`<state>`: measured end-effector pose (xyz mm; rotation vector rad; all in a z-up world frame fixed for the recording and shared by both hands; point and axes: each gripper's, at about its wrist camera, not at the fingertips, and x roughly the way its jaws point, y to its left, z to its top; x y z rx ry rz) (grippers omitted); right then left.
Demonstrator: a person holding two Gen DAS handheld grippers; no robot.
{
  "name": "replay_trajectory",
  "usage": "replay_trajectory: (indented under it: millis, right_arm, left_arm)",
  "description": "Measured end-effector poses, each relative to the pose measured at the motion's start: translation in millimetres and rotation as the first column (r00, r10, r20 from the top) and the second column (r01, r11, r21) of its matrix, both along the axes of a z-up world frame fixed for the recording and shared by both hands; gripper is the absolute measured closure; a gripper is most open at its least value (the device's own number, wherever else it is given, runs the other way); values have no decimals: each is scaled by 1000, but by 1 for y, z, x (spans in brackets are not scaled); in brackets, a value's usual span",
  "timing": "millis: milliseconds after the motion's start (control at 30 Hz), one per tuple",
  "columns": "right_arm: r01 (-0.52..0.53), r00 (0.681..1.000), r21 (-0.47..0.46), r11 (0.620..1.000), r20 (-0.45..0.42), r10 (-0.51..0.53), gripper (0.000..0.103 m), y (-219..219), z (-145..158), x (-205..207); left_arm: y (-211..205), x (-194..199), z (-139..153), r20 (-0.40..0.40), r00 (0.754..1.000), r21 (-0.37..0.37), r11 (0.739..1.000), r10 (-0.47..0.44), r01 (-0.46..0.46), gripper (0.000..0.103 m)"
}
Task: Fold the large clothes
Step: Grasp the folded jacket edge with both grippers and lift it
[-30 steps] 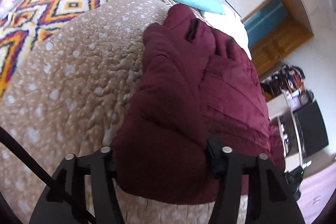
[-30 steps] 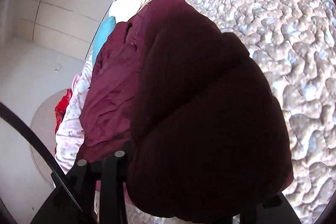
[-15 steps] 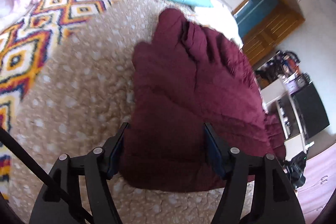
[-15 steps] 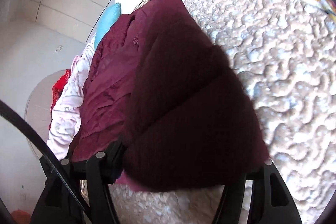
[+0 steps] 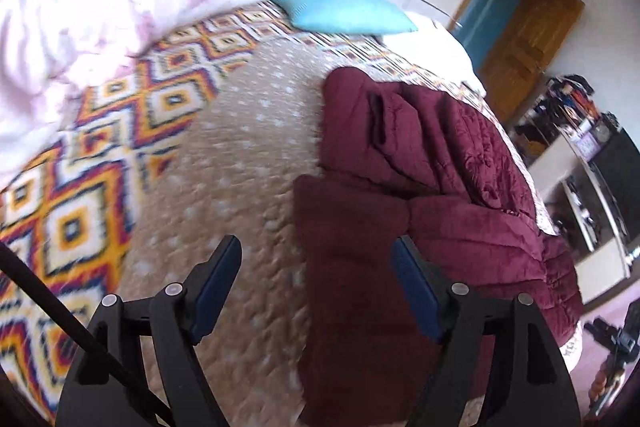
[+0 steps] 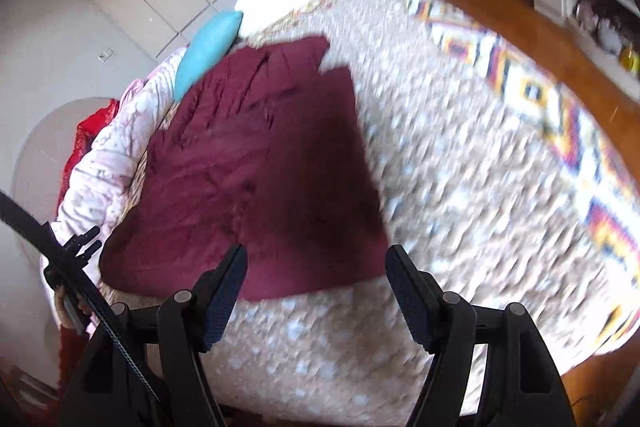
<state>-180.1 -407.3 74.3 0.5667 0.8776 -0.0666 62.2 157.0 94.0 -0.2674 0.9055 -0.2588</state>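
Maroon quilted jacket (image 5: 420, 195), folded, lying on a bed; both grippers released above it.

Item: the jacket rests flat on the beige dotted quilt (image 5: 240, 187), one panel folded over the body, its hem toward the near edge of the bed. Left gripper (image 5: 316, 267): jaws opening, blue pads clear of the fabric, nothing pressed between them. Right gripper (image 6: 316, 271): jaws opening, pads apart over the jacket's near hem, not gripping it. Surroundings: patterned diamond blanket (image 5: 80, 207) beneath the quilt, teal pillow (image 5: 344, 9) beyond the jacket, pink floral duvet (image 5: 80, 19) heaped at the far side.
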Motion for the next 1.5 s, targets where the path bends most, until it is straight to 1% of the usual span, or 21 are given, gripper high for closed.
replay_trajectory:
  millis: [67, 133, 267, 333, 400, 433, 467, 533, 600, 633, 667, 700, 767, 867, 967, 1067, 1167, 1233, 1333, 1400, 1500]
  right_arm:
    - [32, 999, -49, 998, 31, -31, 13, -10, 10, 17]
    - [38, 999, -73, 997, 38, -35, 12, -25, 9, 44]
    - [50, 998, -2, 999, -50, -50, 12, -54, -26, 108]
    - [61, 994, 2, 998, -89, -61, 12, -51, -40, 134]
    - [10, 993, -16, 1000, -119, -11, 12, -38, -48, 153]
    - [-17, 992, -29, 999, -128, 13, 14, -31, -48, 158]
    - [-35, 991, -50, 998, -131, 28, 14, -25, -47, 161]
    - [-51, 991, -125, 991, -127, 35, 15, -13, -42, 165]
    - [-58, 991, -177, 982, -128, 35, 24, -4, -38, 165]
    - [-57, 991, -199, 978, -131, 31, 34, -1, -37, 165]
    - [-61, 990, -231, 971, -140, 29, 48, 2, -36, 164]
    - [-68, 988, -258, 964, -152, 29, 55, 6, -36, 163]
    - [-79, 986, -303, 950, -165, 30, 70, 11, -36, 157]
    - [-80, 991, -338, 938, -131, 37, 78, 18, -19, 136]
    - [-78, 996, -379, 922, -65, 58, 81, 29, 10, 114]
    - [-59, 997, -390, 919, 21, 74, 81, 36, 48, 94]
    - [-32, 989, -393, 919, 123, 87, 82, 42, 90, 79]
    - [-8, 975, -401, 916, 201, 96, 82, 46, 123, 74]
    - [35, 953, -427, 904, 287, 99, 82, 53, 166, 84]
    - [61, 946, -437, 897, 312, 88, 82, 54, 188, 106]
    - [97, 944, -462, 882, 324, 66, 82, 54, 206, 151]
  left_arm:
    - [-7, 22, -7, -35, 998, -49, 998, -51, 49, 26]
    - [-12, 42, -17, -81, 995, -80, 995, -62, 56, 26]
    - [-21, 71, -37, -158, 983, -146, 987, -93, 70, 26]
    - [-22, 78, -41, -173, 978, -190, 978, -119, 85, 26]
    - [-25, 80, -42, -171, 972, -238, 964, -158, 115, 25]
    - [-28, 81, -43, -182, 967, -242, 962, -177, 130, 25]
    - [-32, 83, -46, -198, 962, -228, 963, -189, 143, 25]
    - [-41, 87, -54, -239, 955, -160, 977, -175, 139, 25]
    - [-48, 91, -65, -300, 940, -117, 984, -162, 132, 25]
    - [-52, 92, -70, -325, 932, -94, 986, -161, 137, 25]
    - [-58, 91, -72, -331, 930, -64, 987, -163, 150, 25]
    - [-62, 89, -70, -324, 932, -38, 986, -165, 161, 26]
    - [-71, 78, -61, -282, 947, 43, 985, -151, 170, 52]
    - [-77, 55, -46, -213, 964, 97, 979, -157, 181, 70]
    - [-72, 28, -23, -131, 980, 101, 982, -149, 162, 74]
    - [-60, 2, 12, -22, 992, 55, 990, -126, 127, 77]
    - [-51, -16, 52, 87, 992, 36, 996, -87, 84, 79]
    - [-45, -25, 83, 163, 985, 24, 999, -50, 47, 79]
    - [-37, -17, 126, 248, 969, -3, 1000, 5, -4, 79]
    - [-36, -1, 146, 264, 964, -6, 999, 36, -36, 79]
    - [-46, 38, 174, 290, 953, 39, 994, 85, -101, 79]
